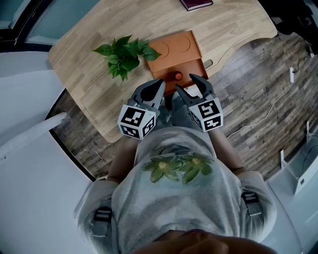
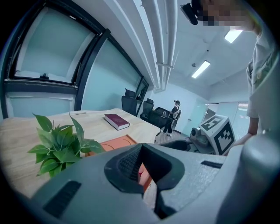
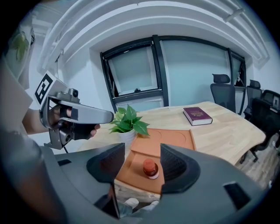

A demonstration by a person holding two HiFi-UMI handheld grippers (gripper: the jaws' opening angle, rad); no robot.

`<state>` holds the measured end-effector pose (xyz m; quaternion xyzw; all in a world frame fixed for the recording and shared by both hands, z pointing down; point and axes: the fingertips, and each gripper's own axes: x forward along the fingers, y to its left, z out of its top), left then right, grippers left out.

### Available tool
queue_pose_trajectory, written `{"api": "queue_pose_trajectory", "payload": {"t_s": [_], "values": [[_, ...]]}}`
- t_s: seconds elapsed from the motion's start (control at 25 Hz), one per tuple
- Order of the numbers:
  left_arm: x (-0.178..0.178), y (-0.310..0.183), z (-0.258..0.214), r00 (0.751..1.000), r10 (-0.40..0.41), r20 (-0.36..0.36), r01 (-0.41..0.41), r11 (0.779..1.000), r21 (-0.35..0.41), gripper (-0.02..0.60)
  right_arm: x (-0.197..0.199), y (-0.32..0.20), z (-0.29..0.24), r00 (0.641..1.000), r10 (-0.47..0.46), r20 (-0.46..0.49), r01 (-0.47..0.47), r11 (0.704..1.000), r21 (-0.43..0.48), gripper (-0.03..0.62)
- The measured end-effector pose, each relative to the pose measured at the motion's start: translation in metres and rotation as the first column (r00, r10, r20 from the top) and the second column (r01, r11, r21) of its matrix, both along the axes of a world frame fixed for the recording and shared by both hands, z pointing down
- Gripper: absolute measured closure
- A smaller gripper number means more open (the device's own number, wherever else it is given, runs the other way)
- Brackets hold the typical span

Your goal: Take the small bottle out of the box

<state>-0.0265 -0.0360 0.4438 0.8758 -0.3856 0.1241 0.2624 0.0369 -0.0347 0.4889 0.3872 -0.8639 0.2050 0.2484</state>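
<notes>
A small bottle with a red cap (image 1: 178, 76) stands in the near part of an orange box (image 1: 176, 52) at the table's front edge. My right gripper (image 1: 185, 83) hangs just in front of it, open, nothing between its fingers. In the right gripper view the bottle (image 3: 151, 168) shows between the spread jaws of the right gripper (image 3: 141, 166), beyond their tips and untouched, on the box floor (image 3: 131, 168). My left gripper (image 1: 158, 85) is to the left of the bottle, shut and empty; in its own view the left gripper (image 2: 141, 168) shows only a sliver of orange past the jaws.
A potted green plant (image 1: 124, 54) stands at the box's left, close to the left gripper. A dark red book (image 1: 196, 4) lies at the table's far side. The wooden table (image 1: 99, 99) ends just under the grippers. Office chairs (image 3: 221, 94) stand beyond the table.
</notes>
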Motion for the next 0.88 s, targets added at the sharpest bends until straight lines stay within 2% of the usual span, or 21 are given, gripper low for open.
{"api": "queue_pose_trajectory", "payload": {"t_s": [0.88], "values": [[-0.005, 0.001, 0.020, 0.999, -0.038, 0.016, 0.039, 0.998, -0.059, 0.574, -0.005, -0.006, 0.050, 0.998, -0.046, -0.052, 0.042, 0.996, -0.079, 0.366]]}}
